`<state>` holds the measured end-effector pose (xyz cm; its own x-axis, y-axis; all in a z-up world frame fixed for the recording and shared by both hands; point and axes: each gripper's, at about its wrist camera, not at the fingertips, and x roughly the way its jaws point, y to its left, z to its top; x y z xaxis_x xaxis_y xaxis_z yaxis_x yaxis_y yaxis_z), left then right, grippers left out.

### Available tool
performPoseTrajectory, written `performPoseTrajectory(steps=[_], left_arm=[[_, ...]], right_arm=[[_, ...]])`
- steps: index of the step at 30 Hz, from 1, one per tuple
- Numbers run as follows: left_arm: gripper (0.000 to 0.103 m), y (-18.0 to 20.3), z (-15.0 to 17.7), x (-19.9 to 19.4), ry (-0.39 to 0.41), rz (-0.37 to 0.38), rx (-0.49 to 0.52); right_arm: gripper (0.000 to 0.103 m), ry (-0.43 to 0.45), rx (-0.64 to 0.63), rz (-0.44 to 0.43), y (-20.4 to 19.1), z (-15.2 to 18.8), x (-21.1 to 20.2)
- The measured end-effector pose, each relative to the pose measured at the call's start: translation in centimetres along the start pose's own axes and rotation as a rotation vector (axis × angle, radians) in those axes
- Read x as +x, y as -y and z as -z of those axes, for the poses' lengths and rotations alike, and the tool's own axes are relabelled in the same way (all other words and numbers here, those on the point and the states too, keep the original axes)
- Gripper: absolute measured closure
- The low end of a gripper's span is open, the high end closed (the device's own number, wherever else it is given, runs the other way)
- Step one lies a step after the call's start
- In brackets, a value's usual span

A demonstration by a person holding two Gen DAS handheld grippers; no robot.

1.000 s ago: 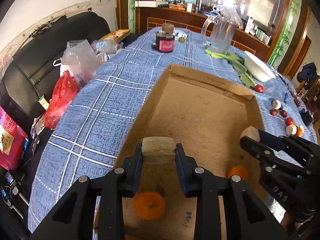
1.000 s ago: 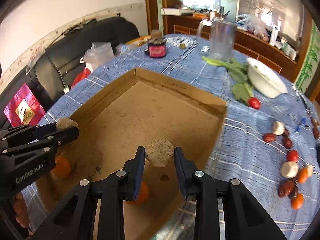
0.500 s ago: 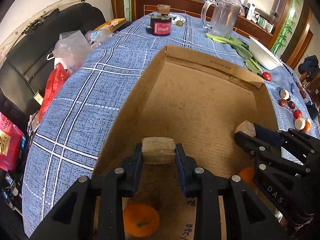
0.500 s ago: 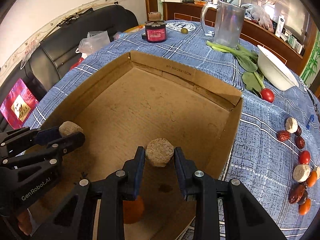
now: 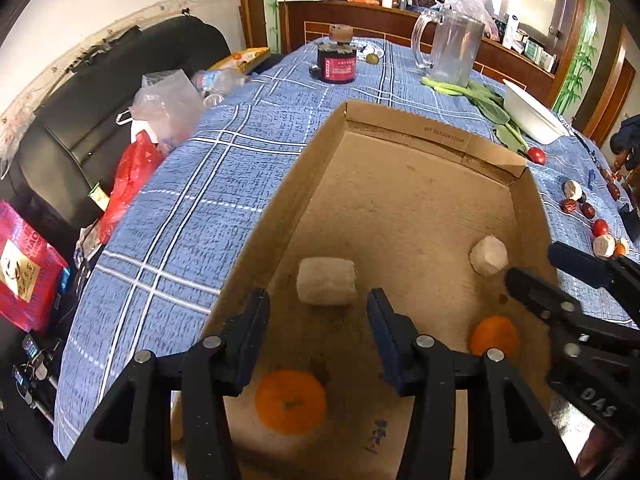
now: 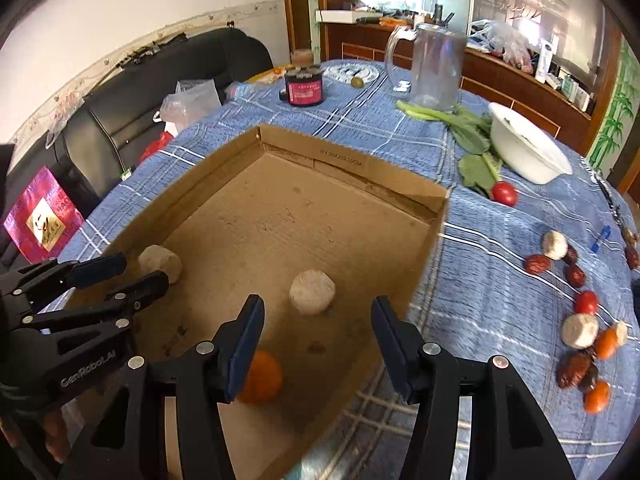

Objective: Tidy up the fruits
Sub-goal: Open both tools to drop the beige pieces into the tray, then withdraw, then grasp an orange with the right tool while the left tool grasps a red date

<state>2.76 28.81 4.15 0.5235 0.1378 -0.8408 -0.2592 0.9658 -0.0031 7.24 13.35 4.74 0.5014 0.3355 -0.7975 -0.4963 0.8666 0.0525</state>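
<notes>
A shallow cardboard box (image 5: 440, 140) (image 6: 352, 164) lies on the blue checked tablecloth. My left gripper (image 5: 318, 312) hangs over its near end, jaws opening. A pale rough fruit (image 5: 326, 286) lies free on the box floor just past the fingertips, untouched by the pads. My right gripper (image 6: 318, 312) is also opening, and a second pale fruit (image 6: 312, 292) (image 5: 488, 256) lies loose ahead of it. Each gripper shows in the other's view: the right gripper (image 5: 536, 264) and the left gripper (image 6: 140, 272). Two oranges (image 5: 291, 400) (image 5: 494, 336) rest on the box floor.
Loose dates, small tomatoes and pale fruits (image 6: 580, 332) are scattered on the cloth right of the box. Farther back stand a white bowl (image 6: 528, 148), leafy greens (image 6: 468, 128), a glass jug (image 6: 432, 68) and a red jar (image 6: 304, 88). A black sofa with bags lies left.
Both grippers were shut on their pale fruits; both have now opened, and the two fruits have dropped onto the box floor.
</notes>
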Motion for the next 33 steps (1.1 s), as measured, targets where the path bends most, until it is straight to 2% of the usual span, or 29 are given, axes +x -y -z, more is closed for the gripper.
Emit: performPoseTrajectory(steps=[5, 8, 11, 15, 20, 27, 33], left_arm=[[0.051, 1.4, 1.0, -1.9, 0.037, -0.001, 0.01], [0.046, 3.1, 1.7, -3.3, 0.065, 0.015, 0.024], [0.042, 5.2, 2.3, -4.7, 0.086, 0.045, 0.044], [0.038, 9.2, 3.2, -6.3, 0.099, 0.1, 0.101], [0.033, 14.2, 4.5, -7.2, 0.084, 0.17, 0.165], [0.033, 19.7, 6.0, -7.2, 0.049, 0.201, 0.234], [0.033, 21.6, 6.9, -7.3, 0.04, 0.182, 0.257]], right_arm=[[0.043, 0.034, 0.003, 0.014, 0.9, 2.1, -3.3], [0.043, 0.036, 0.023, 0.027, 2.1, 3.9, -5.0], [0.037, 0.033, 0.064, 0.044, 4.0, 5.9, -6.7], [0.036, 0.045, 0.128, 0.096, 6.9, 9.0, -9.3], [0.036, 0.044, 0.238, 0.155, 11.9, 12.7, -11.9], [0.036, 0.044, 0.4, 0.231, 19.6, 17.1, -14.8], [0.037, 0.056, 0.43, 0.224, 23.1, 17.3, -14.9]])
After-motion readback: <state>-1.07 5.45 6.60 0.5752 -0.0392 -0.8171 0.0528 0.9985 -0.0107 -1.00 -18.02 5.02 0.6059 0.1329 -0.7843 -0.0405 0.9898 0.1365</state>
